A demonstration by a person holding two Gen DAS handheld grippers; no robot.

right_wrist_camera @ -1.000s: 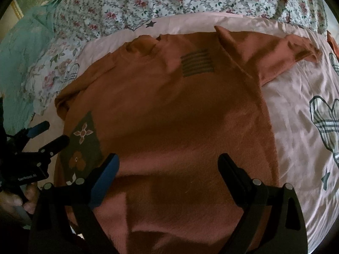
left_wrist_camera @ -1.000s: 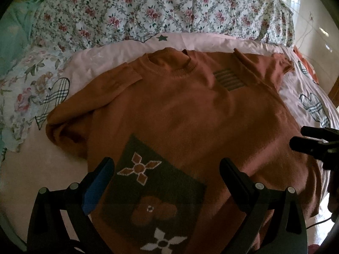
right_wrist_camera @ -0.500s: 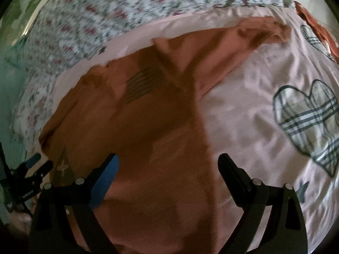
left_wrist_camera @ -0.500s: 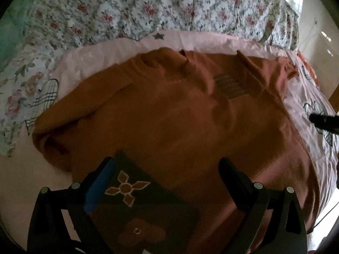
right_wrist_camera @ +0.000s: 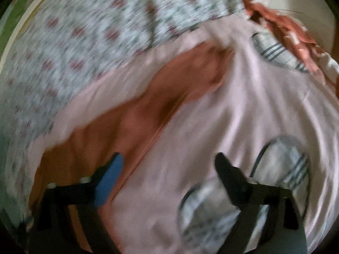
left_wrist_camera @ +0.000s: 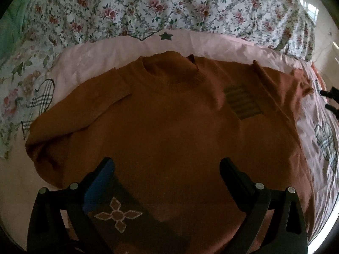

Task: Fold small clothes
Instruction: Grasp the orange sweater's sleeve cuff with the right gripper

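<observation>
Closest to me, my left gripper stands with its jaws spread wide and nothing between them, hanging above the lower front of the orange sweater. Just under the blue-padded finger sits a dark square patch with a pale four-petal flower stitched on it. The sweater lies flat and face up on the pink sheet, body spread broadly, round ribbed collar pointing away from me. One sleeve is bent down along the body on the picture's left; the other runs out toward the right edge. A small striped patch marks the chest beside that far sleeve.

My right gripper is off to the sweater's side, over the pink sheet, and its jaws have just been closing, though they are still apart with only bare sheet showing between them. This view is smeared with blur, so I would say only that the orange band running diagonally ahead of the blue pad looks like the outstretched sleeve. A plaid heart print lies by the right finger.

Farther off, a floral quilt bunches along the sheet's far edge. At the far right corner lies a crumpled reddish cloth.
</observation>
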